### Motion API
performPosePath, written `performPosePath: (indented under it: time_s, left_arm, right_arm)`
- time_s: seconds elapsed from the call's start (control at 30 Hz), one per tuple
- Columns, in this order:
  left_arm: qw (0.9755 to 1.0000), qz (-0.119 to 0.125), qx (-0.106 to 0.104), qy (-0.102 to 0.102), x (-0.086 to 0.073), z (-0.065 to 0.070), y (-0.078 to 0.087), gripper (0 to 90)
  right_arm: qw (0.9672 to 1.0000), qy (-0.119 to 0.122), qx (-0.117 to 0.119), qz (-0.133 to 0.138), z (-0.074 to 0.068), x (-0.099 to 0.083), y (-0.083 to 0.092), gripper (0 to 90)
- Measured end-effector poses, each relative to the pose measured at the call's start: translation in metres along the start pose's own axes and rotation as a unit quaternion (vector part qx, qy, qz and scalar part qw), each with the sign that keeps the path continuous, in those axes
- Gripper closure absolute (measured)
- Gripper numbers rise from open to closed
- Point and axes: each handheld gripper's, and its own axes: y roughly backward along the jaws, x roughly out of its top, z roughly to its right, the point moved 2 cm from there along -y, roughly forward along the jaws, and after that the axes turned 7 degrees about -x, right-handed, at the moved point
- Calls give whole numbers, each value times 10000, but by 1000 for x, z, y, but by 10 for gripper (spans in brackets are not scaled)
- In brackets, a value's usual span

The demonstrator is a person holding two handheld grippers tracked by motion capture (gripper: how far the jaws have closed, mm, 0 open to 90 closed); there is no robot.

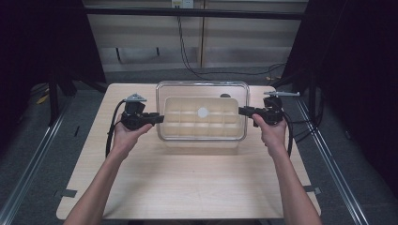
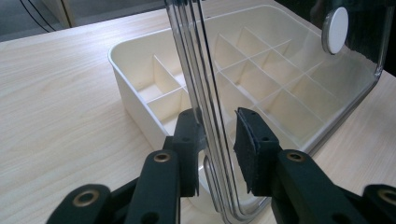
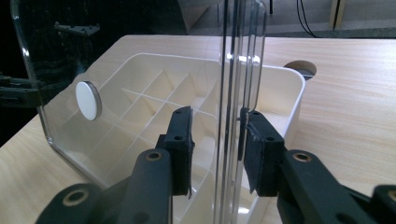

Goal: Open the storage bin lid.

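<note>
High view: we see a person at a pale wood table (image 1: 187, 187), a gripper in each hand, with a clear plastic lid (image 1: 202, 86) held over a cream divided tray (image 1: 202, 123) near the table's far edge. The left gripper (image 1: 158, 118) meets the lid's left edge, the right gripper (image 1: 243, 111) its right edge. We judge the step to be setting the lid on or lifting it off; done well, both hands keep level and move together, so the rigid sheet stays square to the tray.

Left gripper view: we look along the black jaws, which stand narrow around the lid's rim. The left pad (image 2: 189, 140) seems to touch it; a sliver of gap may remain at the other, and the glare makes that hard to settle. The lid is glossy, transparent, round-cornered, with a stepped lip and a white round disc (image 2: 337, 30) on its face. The tray beneath is matte, with thin straight partitions forming rectangular cells, all bare.

Right gripper view: the right jaws bracket the opposite rim, narrow but, we think, not yet pressed shut. The pads look rough and slightly frayed. A round hole (image 3: 300, 68) shows in the table beyond the tray.
</note>
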Motion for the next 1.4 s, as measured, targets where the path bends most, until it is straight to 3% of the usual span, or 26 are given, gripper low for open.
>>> performPosePath:
  time_s: [0.33,0.37,0.73,0.97,1.4]
  left_arm:
    - [9999,101,11,-13,-2,0,5,721]
    - [9999,151,7,63,-3,1,5,722]
    - [9995,289,-125,86,-19,3,15,727]
    - [9994,273,-196,97,-23,7,15,732]
    - [9992,319,-238,41,-26,15,19,735]
  right_arm:
    - [9999,-12,95,98,-3,-2,3,672]
    - [9999,-5,116,107,-3,-3,3,673]
    - [9994,24,276,225,-13,-11,12,689]
    - [9993,-90,272,244,-12,-18,16,689]
    - [9993,-58,273,265,-13,-30,25,690]
